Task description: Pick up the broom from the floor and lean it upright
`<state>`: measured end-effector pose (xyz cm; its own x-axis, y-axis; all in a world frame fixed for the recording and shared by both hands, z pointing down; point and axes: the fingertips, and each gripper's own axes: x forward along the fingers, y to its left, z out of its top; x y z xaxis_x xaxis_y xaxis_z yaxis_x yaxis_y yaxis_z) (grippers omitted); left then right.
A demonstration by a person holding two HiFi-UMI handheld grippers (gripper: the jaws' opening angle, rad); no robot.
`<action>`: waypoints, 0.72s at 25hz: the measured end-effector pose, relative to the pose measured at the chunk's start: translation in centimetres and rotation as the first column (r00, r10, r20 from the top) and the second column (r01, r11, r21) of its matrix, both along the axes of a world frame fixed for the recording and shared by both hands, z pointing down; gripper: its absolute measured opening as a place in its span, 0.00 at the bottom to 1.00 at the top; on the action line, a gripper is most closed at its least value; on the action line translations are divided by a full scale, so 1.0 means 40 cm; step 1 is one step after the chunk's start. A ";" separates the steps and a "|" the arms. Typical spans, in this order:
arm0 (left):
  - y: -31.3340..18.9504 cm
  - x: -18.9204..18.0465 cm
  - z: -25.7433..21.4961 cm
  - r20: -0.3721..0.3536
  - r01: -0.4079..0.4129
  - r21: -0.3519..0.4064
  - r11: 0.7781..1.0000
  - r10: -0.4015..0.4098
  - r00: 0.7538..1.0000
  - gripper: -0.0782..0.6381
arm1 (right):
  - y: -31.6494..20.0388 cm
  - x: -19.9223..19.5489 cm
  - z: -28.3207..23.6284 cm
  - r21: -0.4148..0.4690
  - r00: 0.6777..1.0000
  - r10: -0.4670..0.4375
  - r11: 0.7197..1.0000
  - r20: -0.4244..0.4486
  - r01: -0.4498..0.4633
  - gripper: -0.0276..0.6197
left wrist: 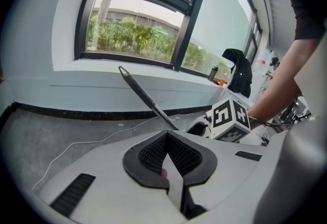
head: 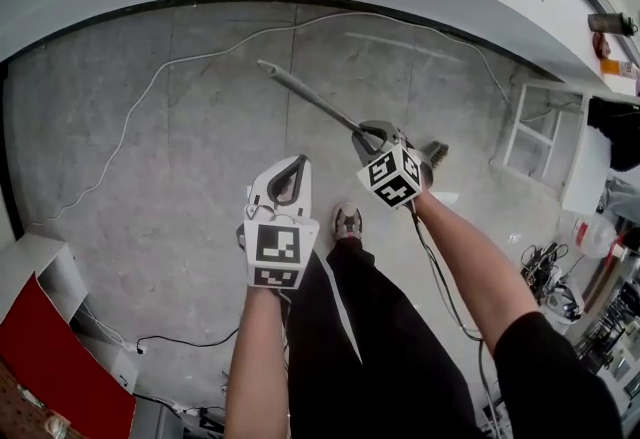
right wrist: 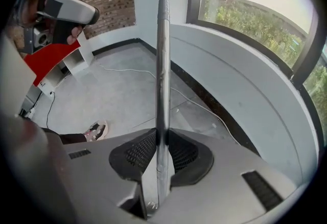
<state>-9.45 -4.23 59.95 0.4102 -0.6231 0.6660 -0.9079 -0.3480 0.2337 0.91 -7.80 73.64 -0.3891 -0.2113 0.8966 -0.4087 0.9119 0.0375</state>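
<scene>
The broom is off the floor at its handle end. Its grey metal handle (head: 310, 97) slants up and to the left from my right gripper (head: 372, 137), and its dark brush head (head: 437, 153) shows just behind that gripper. In the right gripper view the handle (right wrist: 162, 65) runs straight up between the jaws, and my right gripper (right wrist: 161, 139) is shut on it. My left gripper (head: 296, 165) hangs to the left of the handle, apart from it. In its own view the left gripper (left wrist: 167, 135) is shut and holds nothing, with the handle (left wrist: 143, 94) beyond it.
A white cable (head: 150, 92) snakes over the grey concrete floor. A white frame stand (head: 540, 132) stands at the right, a red panel (head: 50, 357) at the lower left. The person's shoe (head: 347, 222) is below the grippers. A curved white wall under a window (left wrist: 143, 39) bounds the far side.
</scene>
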 end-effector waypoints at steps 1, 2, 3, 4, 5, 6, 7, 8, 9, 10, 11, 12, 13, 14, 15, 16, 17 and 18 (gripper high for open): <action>0.000 0.010 -0.012 0.006 -0.009 0.007 1.000 0.009 1.000 0.12 | -0.001 0.007 -0.017 0.007 1.000 0.006 1.000 0.008 -0.006 0.15; -0.002 0.018 -0.023 0.013 -0.016 0.011 1.000 0.016 1.000 0.12 | -0.003 0.012 -0.034 0.015 1.000 0.016 1.000 0.015 -0.016 0.15; -0.002 0.024 -0.034 0.021 -0.019 0.012 1.000 0.018 1.000 0.12 | -0.005 0.018 -0.051 0.023 0.999 0.026 0.999 0.022 -0.027 0.15; 0.000 0.029 -0.043 0.028 -0.015 0.010 1.000 0.015 0.999 0.12 | -0.005 0.023 -0.068 0.030 0.999 0.036 0.999 0.029 -0.037 0.15; 0.001 0.034 -0.053 0.030 -0.008 0.009 1.000 0.008 1.000 0.12 | -0.004 0.027 -0.086 0.036 0.998 0.043 0.998 0.038 -0.045 0.15; 0.001 0.039 -0.063 0.027 0.000 0.012 1.000 0.000 1.000 0.12 | -0.005 0.030 -0.105 0.045 0.998 0.051 0.998 0.049 -0.053 0.15; 0.000 0.044 -0.074 0.020 0.006 0.017 1.000 -0.007 1.000 0.12 | -0.009 0.032 -0.124 0.054 0.996 0.059 0.997 0.062 -0.062 0.15; 0.000 0.051 -0.085 0.015 0.009 0.022 1.000 -0.009 1.000 0.12 | -0.014 0.035 -0.143 0.063 0.995 0.069 0.995 0.077 -0.074 0.15; 0.000 0.059 -0.095 0.013 0.006 0.027 1.000 -0.007 1.000 0.12 | -0.020 0.039 -0.162 0.072 0.993 0.080 0.994 0.090 -0.087 0.15; 0.002 0.068 -0.103 0.015 -0.001 0.031 1.000 0.000 1.000 0.12 | -0.025 0.045 -0.179 0.078 0.990 0.093 0.992 0.103 -0.101 0.15; 0.006 0.077 -0.110 0.019 -0.010 0.033 0.999 0.010 1.000 0.12 | -0.030 0.052 -0.194 0.084 0.988 0.107 0.990 0.114 -0.116 0.15; 0.009 0.084 -0.116 0.024 -0.019 0.035 0.999 0.018 1.000 0.12 | -0.036 0.058 -0.209 0.089 0.985 0.119 0.987 0.126 -0.131 0.15; 0.011 0.088 -0.122 0.029 -0.026 0.036 0.999 0.025 0.999 0.12 | -0.044 0.063 -0.224 0.097 0.982 0.131 0.985 0.138 -0.145 0.15; 0.014 0.091 -0.127 0.034 -0.030 0.037 0.999 0.028 0.999 0.12 | -0.054 0.068 -0.239 0.105 0.978 0.143 0.982 0.151 -0.160 0.15; 0.017 0.094 -0.132 0.038 -0.032 0.039 0.999 0.030 0.999 0.12 | -0.063 0.073 -0.253 0.114 0.974 0.155 0.978 0.164 -0.175 0.15; 0.020 0.096 -0.138 0.041 -0.033 0.040 0.999 0.032 0.999 0.12 | -0.070 0.079 -0.267 0.122 0.970 0.168 0.974 0.177 -0.191 0.15; 0.024 0.098 -0.143 0.043 -0.034 0.042 0.999 0.033 0.999 0.12 | -0.077 0.085 -0.280 0.130 0.965 0.181 0.970 0.190 -0.207 0.15; 0.027 0.100 -0.148 0.045 -0.036 0.044 0.998 0.034 0.998 0.12 | -0.082 0.089 -0.292 0.136 0.961 0.192 0.966 0.201 -0.221 0.15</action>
